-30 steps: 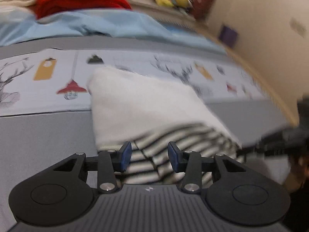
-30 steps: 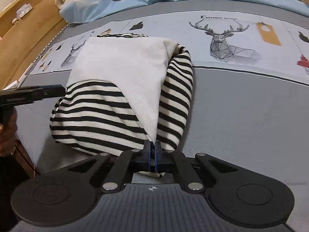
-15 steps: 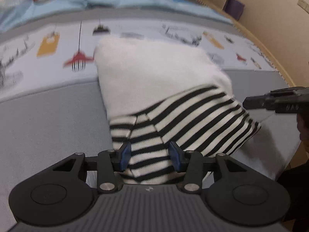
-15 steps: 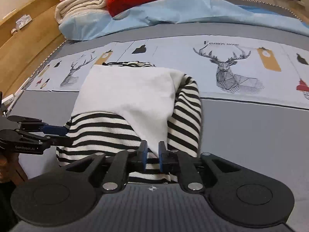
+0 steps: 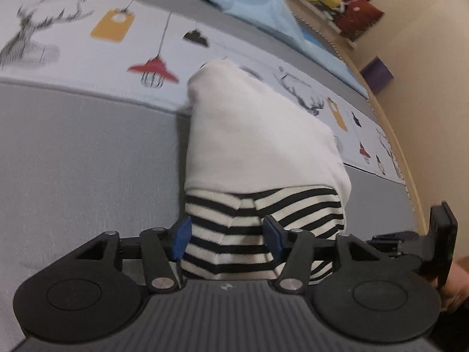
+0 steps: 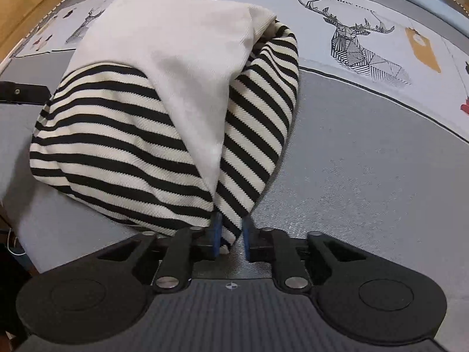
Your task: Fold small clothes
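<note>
Right wrist view showed the right gripper (image 6: pixel 230 239) closing, jaws narrow around a striped corner, pads not yet pressing. Left gripper (image 5: pixel 225 239) was opening wide astride the folded garment (image 5: pixel 258 152) on the bedspread (image 5: pixel 88 152). Likely a final fold; next needs a firm pinch.

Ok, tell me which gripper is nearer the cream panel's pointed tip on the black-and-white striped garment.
Right. The right gripper sits just below the tip, jaws closing around the striped garment; the left gripper, jaws opening over stripes, is at its far edge.
</note>
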`<control>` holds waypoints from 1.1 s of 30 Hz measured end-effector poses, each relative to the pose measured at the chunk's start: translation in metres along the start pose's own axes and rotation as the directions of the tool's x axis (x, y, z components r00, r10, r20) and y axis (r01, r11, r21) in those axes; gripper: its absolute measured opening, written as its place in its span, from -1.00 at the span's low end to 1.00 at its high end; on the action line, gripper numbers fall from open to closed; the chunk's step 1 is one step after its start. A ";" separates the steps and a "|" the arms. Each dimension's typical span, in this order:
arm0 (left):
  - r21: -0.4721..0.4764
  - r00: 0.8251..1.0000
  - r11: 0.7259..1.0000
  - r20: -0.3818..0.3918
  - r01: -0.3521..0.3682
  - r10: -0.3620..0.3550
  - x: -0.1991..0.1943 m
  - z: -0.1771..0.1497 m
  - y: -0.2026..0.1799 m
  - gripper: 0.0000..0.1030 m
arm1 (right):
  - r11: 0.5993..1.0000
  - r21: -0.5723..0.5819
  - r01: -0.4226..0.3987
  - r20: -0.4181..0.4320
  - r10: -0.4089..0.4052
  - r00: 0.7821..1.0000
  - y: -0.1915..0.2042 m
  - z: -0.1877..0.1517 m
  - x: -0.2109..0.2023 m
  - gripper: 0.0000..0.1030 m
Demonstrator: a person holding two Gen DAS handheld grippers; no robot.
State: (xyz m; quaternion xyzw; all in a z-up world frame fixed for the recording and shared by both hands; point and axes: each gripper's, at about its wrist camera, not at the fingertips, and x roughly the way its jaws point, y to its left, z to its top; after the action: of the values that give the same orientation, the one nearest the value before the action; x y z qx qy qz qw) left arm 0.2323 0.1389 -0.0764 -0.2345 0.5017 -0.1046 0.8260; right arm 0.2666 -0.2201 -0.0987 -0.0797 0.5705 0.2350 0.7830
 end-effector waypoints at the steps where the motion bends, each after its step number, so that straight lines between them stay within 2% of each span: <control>1: -0.016 0.999 1.000 -0.035 -0.015 0.015 0.007 -0.001 0.003 0.28 | 1.000 0.000 -0.001 0.000 0.001 1.000 0.002 0.000 0.000 -0.91; 3: -0.040 0.994 0.999 -0.111 -0.019 0.014 0.020 -0.004 0.011 0.40 | 1.000 0.001 -0.012 -0.005 0.012 1.000 0.004 -0.002 0.000 -0.97; 4: -0.050 0.992 0.999 -0.129 -0.005 -0.002 0.024 -0.004 0.013 0.39 | 1.000 0.000 -0.019 -0.008 0.019 1.000 0.005 -0.003 -0.001 -0.97; 5: -0.055 0.991 0.998 -0.129 0.014 -0.021 0.024 -0.003 0.015 0.15 | 1.000 -0.002 -0.026 -0.011 0.026 1.000 0.005 -0.004 -0.001 -0.98; 8: -0.039 0.995 0.999 -0.099 0.026 -0.030 0.017 0.000 0.016 -0.29 | 0.999 -0.012 -0.053 -0.014 0.053 0.998 0.010 -0.007 -0.004 -0.99; 9: -0.046 0.997 0.999 -0.078 0.021 -0.025 0.012 0.002 0.018 -0.38 | 0.997 -0.010 -0.073 -0.014 0.073 0.997 0.011 -0.009 -0.006 -0.99; 11: -0.076 0.999 0.997 -0.046 -0.001 -0.003 0.005 0.004 0.026 -0.44 | 0.993 0.005 -0.120 -0.013 0.120 0.993 0.012 -0.010 -0.009 -0.99; 13: -0.062 0.999 0.998 -0.052 -0.021 0.018 0.005 0.005 0.027 -0.43 | 0.987 0.005 -0.163 -0.011 0.163 0.987 0.014 -0.012 -0.013 -0.99; 16: -0.006 0.998 0.999 -0.056 -0.034 0.033 0.002 0.005 0.017 -0.32 | 0.993 0.009 -0.116 -0.013 0.116 0.993 0.012 -0.013 -0.013 -0.99; 19: 0.037 0.997 0.998 -0.047 -0.059 0.061 -0.001 0.004 0.010 -0.32 | 0.997 0.047 -0.063 0.003 0.063 0.998 0.002 -0.013 -0.016 -0.99; 22: 0.084 0.990 0.991 -0.089 -0.103 0.110 0.008 -0.006 0.008 -0.14 | 0.998 0.059 -0.038 0.031 0.037 0.999 0.000 -0.014 -0.020 -0.99; 25: 0.096 0.987 0.986 -0.077 -0.134 0.141 0.007 -0.009 0.004 -0.06 | 0.999 0.039 -0.011 0.032 0.010 0.999 0.007 -0.015 -0.023 -0.99; 27: 0.123 0.982 0.976 -0.032 -0.178 0.183 -0.003 -0.011 -0.001 -0.05 | 1.000 0.025 0.013 0.021 -0.013 1.000 0.011 -0.016 -0.026 -0.98; 29: 0.172 0.975 0.960 0.037 -0.221 0.218 -0.015 -0.013 -0.012 0.00 | 0.997 0.016 0.073 -0.003 -0.073 0.997 0.010 -0.020 -0.027 -0.93; 31: 0.220 0.961 0.938 0.132 -0.267 0.243 -0.033 -0.019 -0.028 0.24 | 0.992 0.034 0.121 0.009 -0.121 0.993 0.011 -0.024 -0.038 -0.77; 33: 0.269 0.929 0.903 0.256 -0.335 0.268 -0.055 -0.029 -0.047 0.62 | 0.985 0.076 0.157 0.103 -0.164 0.981 0.015 -0.029 -0.061 -0.51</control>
State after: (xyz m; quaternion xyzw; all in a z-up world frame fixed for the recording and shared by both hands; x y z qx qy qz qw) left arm 0.1840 0.1119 -0.0218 -0.0319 0.4183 -0.0262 0.9074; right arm 0.2201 -0.2356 -0.0494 -0.0862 0.5264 0.1556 0.8314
